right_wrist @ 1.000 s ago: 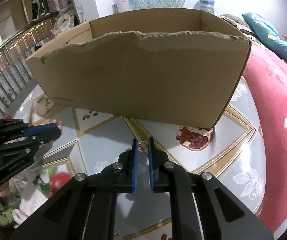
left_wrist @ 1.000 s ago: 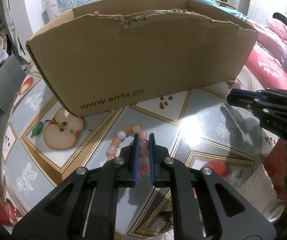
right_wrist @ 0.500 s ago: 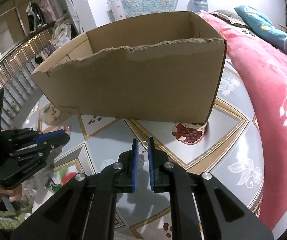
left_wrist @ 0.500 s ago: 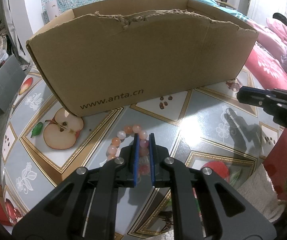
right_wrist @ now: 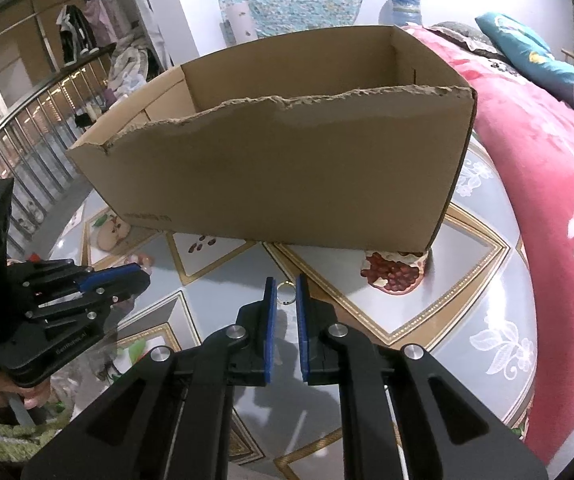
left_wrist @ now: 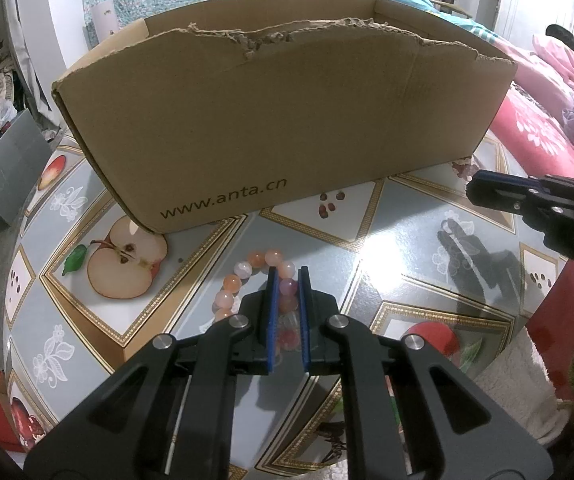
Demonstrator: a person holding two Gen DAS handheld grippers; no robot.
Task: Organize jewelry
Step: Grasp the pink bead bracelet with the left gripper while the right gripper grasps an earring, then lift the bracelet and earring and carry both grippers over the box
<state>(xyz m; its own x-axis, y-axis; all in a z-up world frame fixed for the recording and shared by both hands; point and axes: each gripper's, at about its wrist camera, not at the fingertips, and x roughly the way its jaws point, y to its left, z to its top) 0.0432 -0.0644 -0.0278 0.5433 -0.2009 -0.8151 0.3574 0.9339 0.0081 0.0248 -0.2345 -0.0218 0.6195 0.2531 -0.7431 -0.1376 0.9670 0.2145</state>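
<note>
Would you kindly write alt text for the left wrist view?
The left gripper is shut on a pink and orange bead bracelet lying on a fruit-patterned tabletop. A torn cardboard box stands behind it, and the right gripper enters from the right.

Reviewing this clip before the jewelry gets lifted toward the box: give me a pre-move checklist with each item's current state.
1. Left gripper closed on the bead bracelet: ok, beads sit between its pads.
2. Right gripper closed on the small ring: ok, ring sits at its tips.
3. Bracelet clear of the table: cannot tell.
4. Cardboard box open on top: ok, torn near rim, no lid.
5. Box interior free: cannot tell, floor hidden.
6. The grippers apart from each other: ok, clear gap.
</note>
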